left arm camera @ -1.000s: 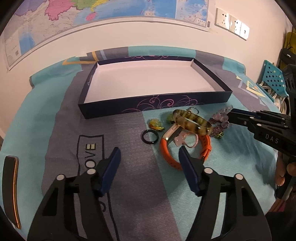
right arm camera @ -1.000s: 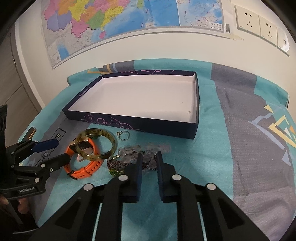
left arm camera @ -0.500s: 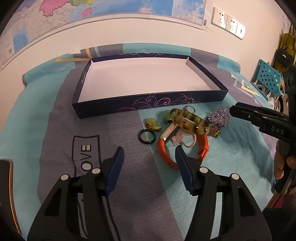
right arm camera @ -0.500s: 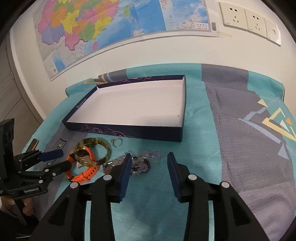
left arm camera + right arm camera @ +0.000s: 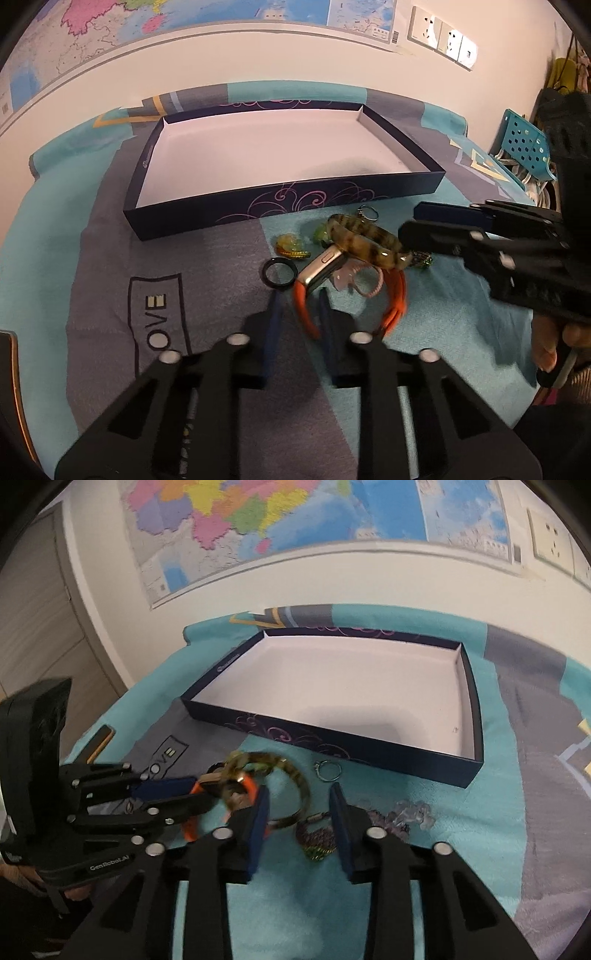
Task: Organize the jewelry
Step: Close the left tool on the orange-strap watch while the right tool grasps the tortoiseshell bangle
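So there's a big dark tray (image 5: 280, 210) sitting at the far side of the teal blanket (image 5: 62, 229), white inside. The jewelry pile is just near of its front wall: striped bangle (image 5: 364, 240) on top of an orange watch (image 5: 321, 266), black ring (image 5: 279, 274) to the left. The left gripper (image 5: 297, 314) has just been closing and now pinches the orange strap. The right gripper (image 5: 297, 812) has been narrowing, jaws still apart over a beaded bracelet (image 5: 317, 840), not gripping it.
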